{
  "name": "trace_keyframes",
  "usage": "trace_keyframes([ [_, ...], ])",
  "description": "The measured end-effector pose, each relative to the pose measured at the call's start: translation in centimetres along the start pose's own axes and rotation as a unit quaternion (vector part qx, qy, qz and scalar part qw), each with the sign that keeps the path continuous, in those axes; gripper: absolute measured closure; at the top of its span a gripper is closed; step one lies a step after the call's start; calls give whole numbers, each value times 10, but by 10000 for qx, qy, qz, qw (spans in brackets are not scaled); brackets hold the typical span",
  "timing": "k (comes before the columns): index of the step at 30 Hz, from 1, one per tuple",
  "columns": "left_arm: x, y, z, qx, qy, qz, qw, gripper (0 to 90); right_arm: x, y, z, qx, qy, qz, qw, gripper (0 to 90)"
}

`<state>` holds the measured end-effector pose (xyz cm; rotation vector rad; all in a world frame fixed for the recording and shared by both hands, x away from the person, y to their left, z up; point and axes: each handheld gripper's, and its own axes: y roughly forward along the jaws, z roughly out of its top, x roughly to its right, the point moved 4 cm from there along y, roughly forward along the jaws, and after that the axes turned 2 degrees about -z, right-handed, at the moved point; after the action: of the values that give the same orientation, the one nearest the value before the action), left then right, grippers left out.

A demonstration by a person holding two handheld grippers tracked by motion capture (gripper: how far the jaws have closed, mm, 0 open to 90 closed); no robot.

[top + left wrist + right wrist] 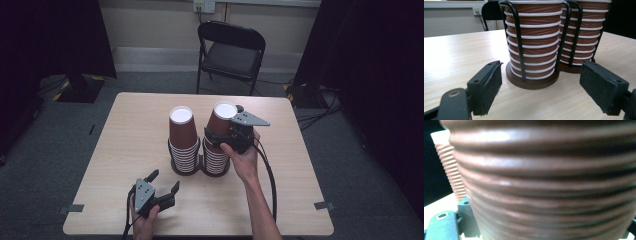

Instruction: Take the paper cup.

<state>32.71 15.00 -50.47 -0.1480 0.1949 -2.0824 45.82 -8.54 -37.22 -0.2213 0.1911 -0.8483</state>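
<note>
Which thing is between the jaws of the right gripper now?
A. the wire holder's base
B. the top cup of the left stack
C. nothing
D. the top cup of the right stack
D: in the high view the right gripper sits at the top cup of the right stack, and its own view has a ribbed brown cup wall right between the jaws.

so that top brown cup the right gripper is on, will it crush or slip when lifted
The top brown cup is probably light, thin paper, so a hard squeeze from the right gripper may dent it. Its ribbed wall should resist slipping. Being nested in the right stack, it might drag the cup beneath along.
</note>
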Motion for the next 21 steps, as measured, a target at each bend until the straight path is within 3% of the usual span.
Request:
trace_keyframes([
  [13, 1, 1, 0, -54, 5, -184, 9998, 188, 2, -5, 14, 107, 5, -27, 9999, 109],
  [21, 2, 2, 0, -78, 74, -190, 9998, 180, 3, -8, 18, 261, 76, 13, 9996, 110],
])
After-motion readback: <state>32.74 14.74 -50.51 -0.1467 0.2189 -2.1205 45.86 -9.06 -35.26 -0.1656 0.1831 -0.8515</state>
